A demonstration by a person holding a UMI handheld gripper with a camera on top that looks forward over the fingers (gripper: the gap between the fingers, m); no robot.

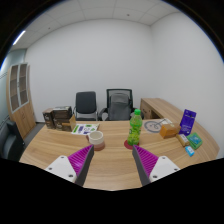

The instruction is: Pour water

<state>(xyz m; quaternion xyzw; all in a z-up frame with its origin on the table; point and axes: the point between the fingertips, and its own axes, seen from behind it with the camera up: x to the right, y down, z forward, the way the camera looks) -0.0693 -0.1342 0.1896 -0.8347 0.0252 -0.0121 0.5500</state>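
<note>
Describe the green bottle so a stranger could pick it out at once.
On the light wooden table, just beyond the open gripper, stands a tall green plastic bottle with a yellow-green cap. The small round cup beside it is much shorter and pale, not green.

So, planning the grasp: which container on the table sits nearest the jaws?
The green bottle, just ahead of the open jaws; the cup sits further left.

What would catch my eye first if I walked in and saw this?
The green bottle stands out: it is upright on the wooden table, just ahead of the tool, whose pink-padded fingers are open with nothing between them. To its left sits a small cup. A purple box stands to the right, and two chairs wait beyond the table.
</note>
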